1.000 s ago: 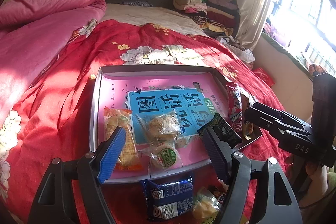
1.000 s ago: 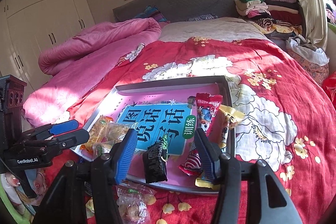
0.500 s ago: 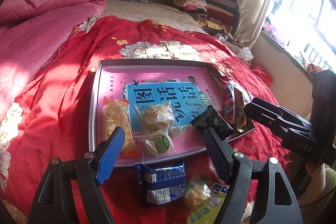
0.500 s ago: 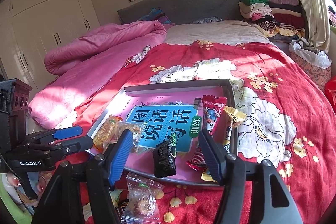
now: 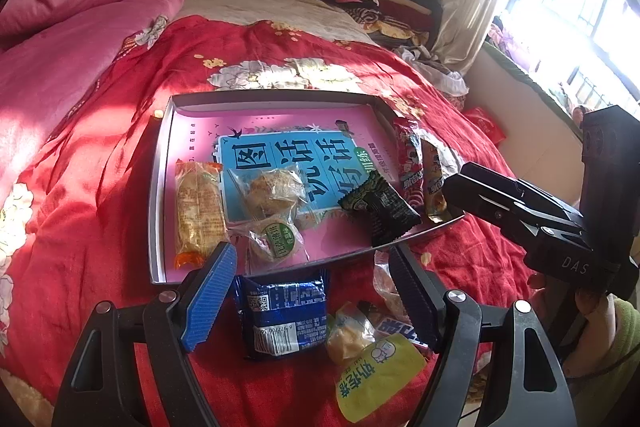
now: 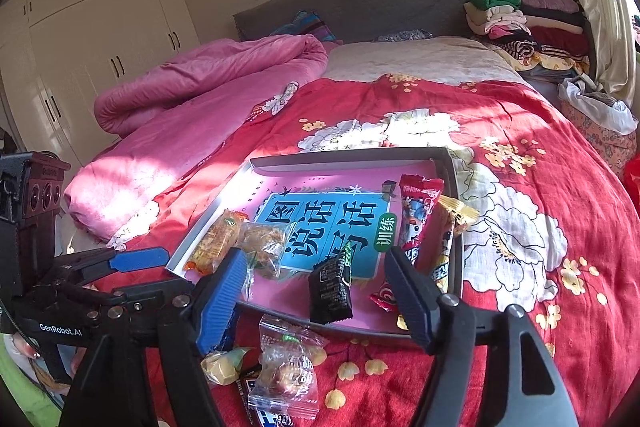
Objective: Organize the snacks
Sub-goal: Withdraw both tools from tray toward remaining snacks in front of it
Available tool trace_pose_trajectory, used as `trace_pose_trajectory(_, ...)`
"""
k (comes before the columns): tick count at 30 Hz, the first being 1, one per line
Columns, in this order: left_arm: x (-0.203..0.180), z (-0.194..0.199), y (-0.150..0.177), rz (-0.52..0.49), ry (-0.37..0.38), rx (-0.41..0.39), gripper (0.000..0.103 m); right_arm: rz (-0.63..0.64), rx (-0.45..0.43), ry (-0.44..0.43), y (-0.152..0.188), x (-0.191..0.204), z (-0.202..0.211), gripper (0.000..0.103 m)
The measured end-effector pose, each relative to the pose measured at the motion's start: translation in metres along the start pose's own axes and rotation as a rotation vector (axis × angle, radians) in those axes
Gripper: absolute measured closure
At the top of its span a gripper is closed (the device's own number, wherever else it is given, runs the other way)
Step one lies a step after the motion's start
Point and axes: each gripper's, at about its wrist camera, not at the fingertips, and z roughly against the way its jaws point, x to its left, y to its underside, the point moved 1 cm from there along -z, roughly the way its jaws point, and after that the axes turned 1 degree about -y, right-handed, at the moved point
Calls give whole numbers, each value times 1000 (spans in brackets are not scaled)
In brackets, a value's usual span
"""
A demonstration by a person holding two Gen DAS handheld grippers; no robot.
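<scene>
A grey tray with a pink printed bottom lies on the red bedspread. In it are an orange cake packet, two clear-wrapped pastries, a black packet and a red candy packet at its right wall. My left gripper hovers open over the loose snacks in front of the tray: a blue packet, a yellow sweet and a yellow-green packet. My right gripper has its jaws opening; the black packet lies between them against the tray's near rim, untouched.
A rolled pink quilt covers the bed's left side. Folded clothes are stacked by the grey headboard. A curtain and bright window stand on the right. A clear-wrapped snack lies on the spread below the right gripper.
The left gripper drew back from the tray, bringing the loose snacks in front of it into view. The right gripper's jaws widened and pulled back slightly; the black packet stays in the tray.
</scene>
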Motion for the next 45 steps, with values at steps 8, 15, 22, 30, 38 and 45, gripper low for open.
trace_pose_trajectory(8, -4, 4, 9, -8, 12, 22, 24, -10, 10, -2, 3, 1, 5, 31)
trace_pose_trajectory(15, -8, 7, 12, -16, 22, 29, 24, -10, 33, -5, 9, 3, 8, 31)
trace_pose_trajectory(22, -16, 4, 21, -46, 22, 70, 24, -24, 88, -18, 18, 2, 4, 31)
trace_pose_trajectory(30, -32, -1, 32, -91, 59, 135, 24, -17, 144, -24, 28, 6, -3, 31)
trace_pose_trajectory(38, -42, -9, 45, -116, 66, 193, 24, -50, 173, -32, 35, 1, -4, 31)
trace_pose_trajectory(45, -39, -24, 54, -107, 46, 250, 24, -72, 239, -40, 44, -2, -13, 31)
